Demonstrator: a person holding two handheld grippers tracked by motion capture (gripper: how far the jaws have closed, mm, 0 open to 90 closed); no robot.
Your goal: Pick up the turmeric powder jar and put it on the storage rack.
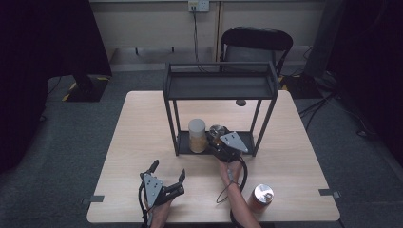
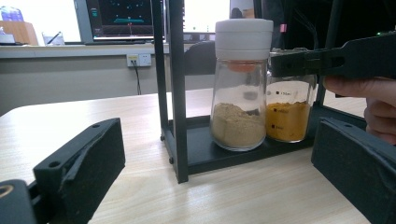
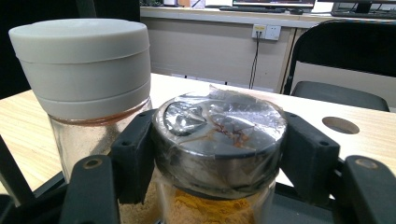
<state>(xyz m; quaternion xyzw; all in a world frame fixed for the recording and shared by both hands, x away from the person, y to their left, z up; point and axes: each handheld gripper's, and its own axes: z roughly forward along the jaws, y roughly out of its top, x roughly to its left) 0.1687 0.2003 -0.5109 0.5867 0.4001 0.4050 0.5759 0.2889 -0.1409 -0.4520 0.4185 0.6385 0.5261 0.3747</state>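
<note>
Two jars stand on the bottom shelf of a black metal rack (image 1: 218, 86). One has a white lid and tan powder (image 1: 196, 135) (image 2: 240, 93) (image 3: 84, 65). To its right is a silver-lidded jar of yellow powder (image 1: 217, 130) (image 2: 287, 112) (image 3: 219, 126). My right gripper (image 1: 218, 140) (image 3: 222, 156) reaches into the rack and is shut on the silver-lidded jar, one pad on each side of the lid. My left gripper (image 1: 168, 169) (image 2: 217, 163) rests on the table in front of the rack, open, with nothing between its jaws.
A red and silver can (image 1: 260, 197) stands near the table's front right edge. The rack's upright posts (image 2: 176, 88) frame the jars. A round hole (image 1: 241, 102) sits in the tabletop behind the rack. A black chair (image 1: 256, 42) stands beyond the table.
</note>
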